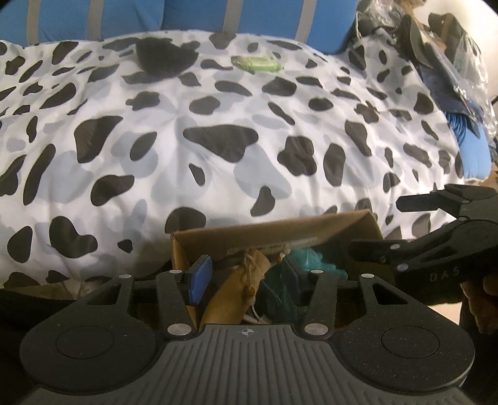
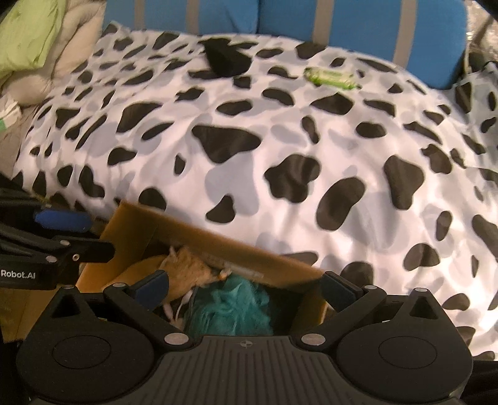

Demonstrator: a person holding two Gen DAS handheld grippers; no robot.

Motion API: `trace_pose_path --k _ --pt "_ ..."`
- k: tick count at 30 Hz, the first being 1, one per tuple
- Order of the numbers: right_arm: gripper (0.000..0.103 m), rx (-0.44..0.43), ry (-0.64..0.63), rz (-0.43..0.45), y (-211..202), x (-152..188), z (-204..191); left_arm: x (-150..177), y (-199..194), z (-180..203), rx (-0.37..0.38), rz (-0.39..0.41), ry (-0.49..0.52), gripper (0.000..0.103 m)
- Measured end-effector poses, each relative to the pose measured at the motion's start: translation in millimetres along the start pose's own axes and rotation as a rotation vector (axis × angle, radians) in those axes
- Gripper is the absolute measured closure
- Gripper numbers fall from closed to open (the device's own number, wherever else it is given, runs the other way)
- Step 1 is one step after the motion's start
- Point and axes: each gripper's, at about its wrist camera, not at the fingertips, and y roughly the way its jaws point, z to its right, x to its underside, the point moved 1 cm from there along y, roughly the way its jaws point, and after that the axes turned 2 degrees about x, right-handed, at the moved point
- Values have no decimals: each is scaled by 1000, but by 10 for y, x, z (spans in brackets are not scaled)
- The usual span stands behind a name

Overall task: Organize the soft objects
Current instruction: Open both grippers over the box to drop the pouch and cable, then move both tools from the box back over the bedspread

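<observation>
Both tongs hang over the box, jaws spread and holding nothing. Under the left gripper lies a tan toy, and beside it, toward the right gripper, a teal fluffy one; both sit inside the box already, between the fingers but seemingly not touched.

Beyond the box's far wall the cow-print cover stretches away. Far across it, near the blue cushions, two things remain: a black soft thing and a green packet. Whether the packet counts as soft I cannot tell.

The next move, I judge, turns on that reach: both lie straight ahead and well apart from either tong. The black thing sits left of centre in each view, the packet right of it, its long axis running across the view. So the left tong looks nearer the black thing, the right nearer the packet.
</observation>
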Motion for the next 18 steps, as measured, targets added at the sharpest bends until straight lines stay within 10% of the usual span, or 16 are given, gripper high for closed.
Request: trace_pose_path --k 18 --pt "0 69 74 191 -171 -302 360 -298 -178 -84 -81 158 37 54"
